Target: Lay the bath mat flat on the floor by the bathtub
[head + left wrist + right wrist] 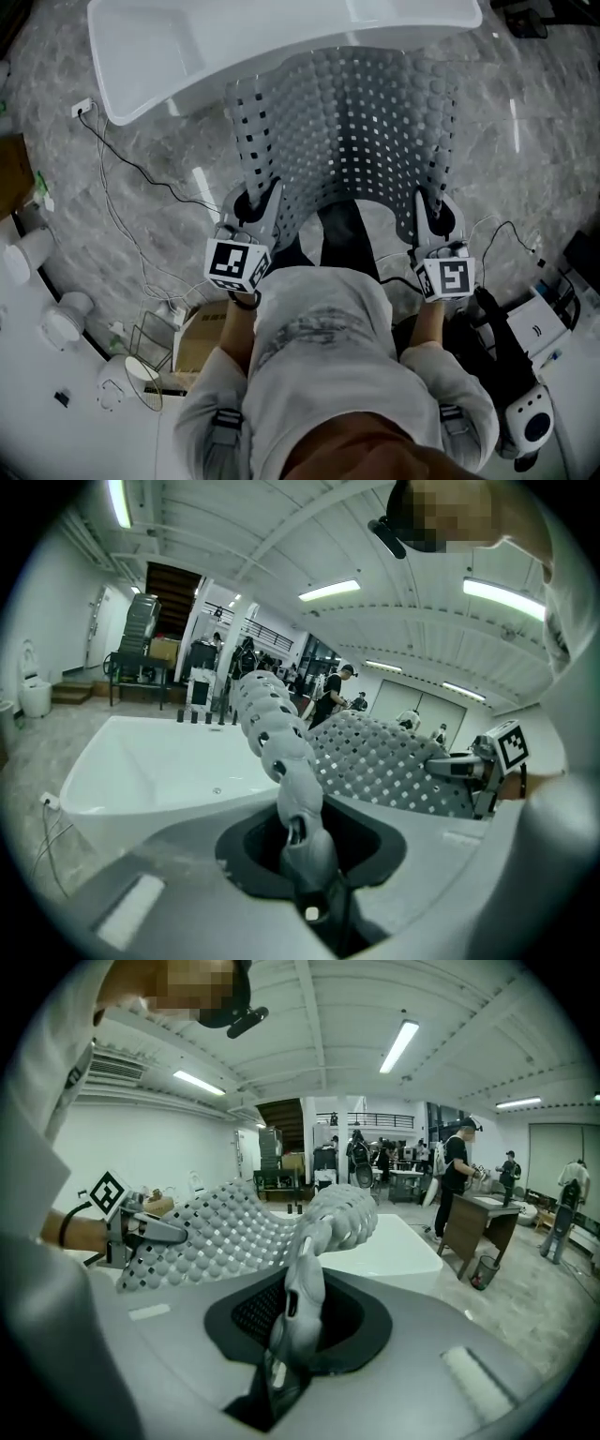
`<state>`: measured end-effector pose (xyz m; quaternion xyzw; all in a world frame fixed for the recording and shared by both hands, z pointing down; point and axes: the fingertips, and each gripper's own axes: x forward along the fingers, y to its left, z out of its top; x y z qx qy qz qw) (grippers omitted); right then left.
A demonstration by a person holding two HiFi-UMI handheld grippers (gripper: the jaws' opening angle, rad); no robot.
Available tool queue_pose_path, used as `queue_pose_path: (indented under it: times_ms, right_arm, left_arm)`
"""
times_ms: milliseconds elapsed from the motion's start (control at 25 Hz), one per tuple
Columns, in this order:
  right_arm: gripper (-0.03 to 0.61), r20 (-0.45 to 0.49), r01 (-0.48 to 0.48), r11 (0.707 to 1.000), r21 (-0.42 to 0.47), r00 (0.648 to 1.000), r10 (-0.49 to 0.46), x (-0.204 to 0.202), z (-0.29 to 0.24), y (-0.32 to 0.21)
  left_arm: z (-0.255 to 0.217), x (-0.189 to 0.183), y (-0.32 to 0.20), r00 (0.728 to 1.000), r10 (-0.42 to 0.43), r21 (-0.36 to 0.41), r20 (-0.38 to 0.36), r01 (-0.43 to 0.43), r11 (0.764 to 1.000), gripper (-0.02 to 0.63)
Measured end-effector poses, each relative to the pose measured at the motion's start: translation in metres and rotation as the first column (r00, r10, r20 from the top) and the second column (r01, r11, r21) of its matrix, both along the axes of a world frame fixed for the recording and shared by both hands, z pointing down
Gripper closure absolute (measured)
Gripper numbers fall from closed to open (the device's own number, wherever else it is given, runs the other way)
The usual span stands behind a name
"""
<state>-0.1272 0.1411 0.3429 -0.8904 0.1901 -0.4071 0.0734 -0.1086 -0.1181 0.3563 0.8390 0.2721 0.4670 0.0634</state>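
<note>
The left hand-held gripper (255, 204) is clenching the near left corner of the bath mat (347, 122). The left gripper view is showing the mat's knobbly edge pinched between its jaws and curling up away from them. The right hand-held gripper (427, 208) is grasping the near right corner in the same way, with a fold of grey mat standing between its jaws in the right gripper view.

From the head view, the perforated mat is hanging stretched between the two grippers and sagging in the middle. It is reaching away from the person toward the white bathtub (187, 47). Its far edge seems to be overlapping the bathtub's near rim, though from above it is hard to tell whether it is touching it.

Only the head view is showing the marbled floor (525, 112) on the near side of the bathtub. Thin cables (131, 169) are trailing off the bathtub's left end, and a cardboard box (199, 339) is sitting well nearer the person.

Each gripper view is catching the opposite gripper across the mat. Beyond the bathtub they are also revealing a hall with ceiling lights (328, 591) and people (457, 1180) standing about.
</note>
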Motion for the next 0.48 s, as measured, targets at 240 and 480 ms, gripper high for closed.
queue_pose_path:
  times_ms: [240,480]
  right_arm:
    - [0.522,0.009,0.096,0.994,0.053,0.995,-0.097,-0.007,0.021,0.006]
    - [0.522,0.032,0.173,0.981,0.087,0.984,-0.177,-0.011,0.064,-0.01]
  left_arm:
    - [0.01,-0.026,0.001,0.998,-0.067,0.068,-0.013,0.068,0.995,0.531]
    - [0.041,-0.049,-0.016,0.991,-0.132,0.123,0.019,0.128,0.984,0.531]
